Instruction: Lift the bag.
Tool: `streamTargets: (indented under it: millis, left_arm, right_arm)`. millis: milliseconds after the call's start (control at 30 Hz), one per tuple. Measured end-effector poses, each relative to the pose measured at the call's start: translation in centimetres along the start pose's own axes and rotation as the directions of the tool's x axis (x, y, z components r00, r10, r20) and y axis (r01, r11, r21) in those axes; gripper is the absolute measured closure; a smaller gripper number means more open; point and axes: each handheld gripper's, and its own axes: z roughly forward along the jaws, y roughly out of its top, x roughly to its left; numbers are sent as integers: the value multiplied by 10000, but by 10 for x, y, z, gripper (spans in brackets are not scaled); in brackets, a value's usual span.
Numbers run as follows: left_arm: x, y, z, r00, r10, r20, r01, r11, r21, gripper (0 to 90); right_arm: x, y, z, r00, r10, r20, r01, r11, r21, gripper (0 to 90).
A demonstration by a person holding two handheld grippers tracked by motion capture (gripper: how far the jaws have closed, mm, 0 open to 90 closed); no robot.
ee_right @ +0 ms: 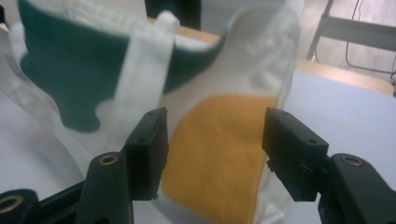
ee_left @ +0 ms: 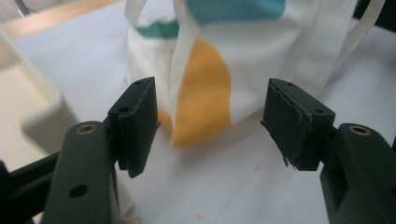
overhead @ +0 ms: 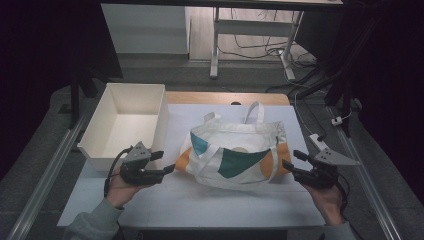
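White canvas tote bag lies flat mid-tabletop, its far edges cropped in both gripper views. Left gripper and right gripper flank it, jaws spread, pinching nothing; high view adds the box.

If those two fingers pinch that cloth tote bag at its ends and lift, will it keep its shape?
Probably not. The tote bag lies flat and creased with its straps flopped loose, so it looks soft and would likely sag in the middle. It seems empty, hence probably light. Its woven-looking cloth should not slip easily from the left gripper or the right gripper.
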Motion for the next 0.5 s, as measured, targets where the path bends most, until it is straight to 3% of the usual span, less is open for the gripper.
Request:
streamTargets:
  millis: [133, 500]
  left_arm:
    - [4, -14, -2, 9998, -205, -56, 205, 9997, 132, 353]
    - [13, -42, -8, 9972, -552, -514, 577, 9972, 482, 334]
  right_arm:
    - [1, -13, 5, 9995, -262, 178, 257, 9992, 294, 410]
    - [3, -37, 17, 9978, -661, 84, 651, 9944, 834, 412]
